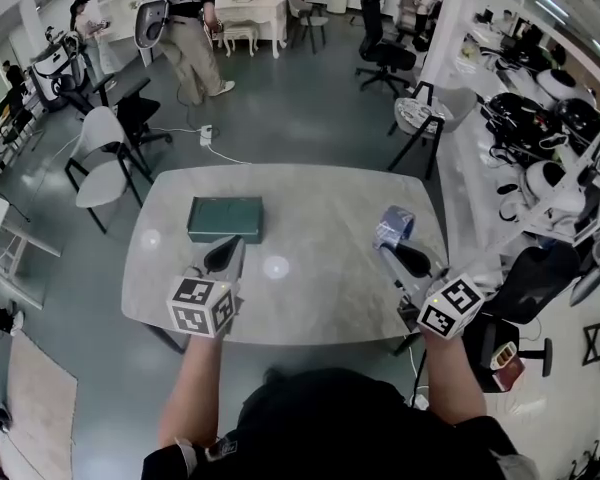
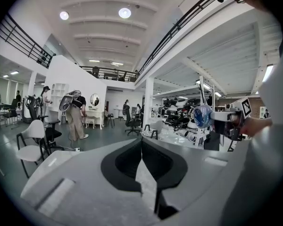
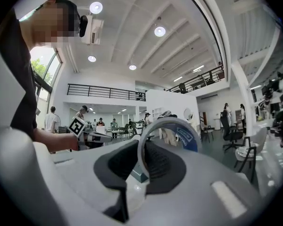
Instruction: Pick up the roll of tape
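Observation:
The roll of tape (image 1: 393,226), clear with a blue printed label, is off the table, held upright above its right part. My right gripper (image 1: 405,253) is shut on the roll's rim; in the right gripper view the roll (image 3: 186,136) stands between the jaws of the gripper (image 3: 140,159). My left gripper (image 1: 223,256) hovers over the table's near left, jaws together with nothing in them, seen in its own view too (image 2: 141,147). From the left gripper view the tape (image 2: 203,116) shows at the right, in the right gripper (image 2: 228,119).
A dark green box (image 1: 225,218) lies on the grey rounded table (image 1: 310,298), just beyond the left gripper. A white chair (image 1: 105,163) stands at the left and a black chair (image 1: 525,283) at the right. Benches with gear (image 1: 540,128) line the right. A person (image 1: 190,33) walks at the far end.

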Motion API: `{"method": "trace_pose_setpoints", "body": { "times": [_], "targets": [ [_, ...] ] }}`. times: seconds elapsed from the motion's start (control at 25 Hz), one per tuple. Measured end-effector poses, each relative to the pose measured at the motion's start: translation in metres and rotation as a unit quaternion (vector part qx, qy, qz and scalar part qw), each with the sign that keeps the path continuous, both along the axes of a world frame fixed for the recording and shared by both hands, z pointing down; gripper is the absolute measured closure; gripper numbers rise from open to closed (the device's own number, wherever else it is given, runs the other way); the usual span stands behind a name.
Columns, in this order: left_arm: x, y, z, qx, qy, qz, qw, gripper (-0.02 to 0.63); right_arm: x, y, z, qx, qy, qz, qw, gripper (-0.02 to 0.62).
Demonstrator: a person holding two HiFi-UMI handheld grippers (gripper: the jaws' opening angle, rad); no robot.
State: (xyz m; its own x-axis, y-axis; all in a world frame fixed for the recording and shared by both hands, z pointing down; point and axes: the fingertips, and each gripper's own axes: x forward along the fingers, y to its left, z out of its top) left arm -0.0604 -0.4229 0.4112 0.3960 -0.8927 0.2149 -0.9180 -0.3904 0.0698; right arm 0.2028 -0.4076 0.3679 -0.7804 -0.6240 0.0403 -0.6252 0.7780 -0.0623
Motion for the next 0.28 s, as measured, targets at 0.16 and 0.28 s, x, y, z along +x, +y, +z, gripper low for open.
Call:
{"method": "trace_pose_setpoints", "body": {
  "times": [0.16, 0.28],
  "targets": [
    [0.0004, 0.0013, 0.0018, -0.003, 0.000, -0.004, 1.0000, 0.594, 0.0044, 0.0003, 0.0008, -0.005, -0.008, -0.001, 1.000, 0.549],
    [0.0021, 0.0012, 0.0026, -0.004, 0.000, -0.007, 1.0000, 0.594, 0.0063, 0.0004, -0.0009, -0.003, -0.010, -0.007, 1.000, 0.549]
  ]
}}
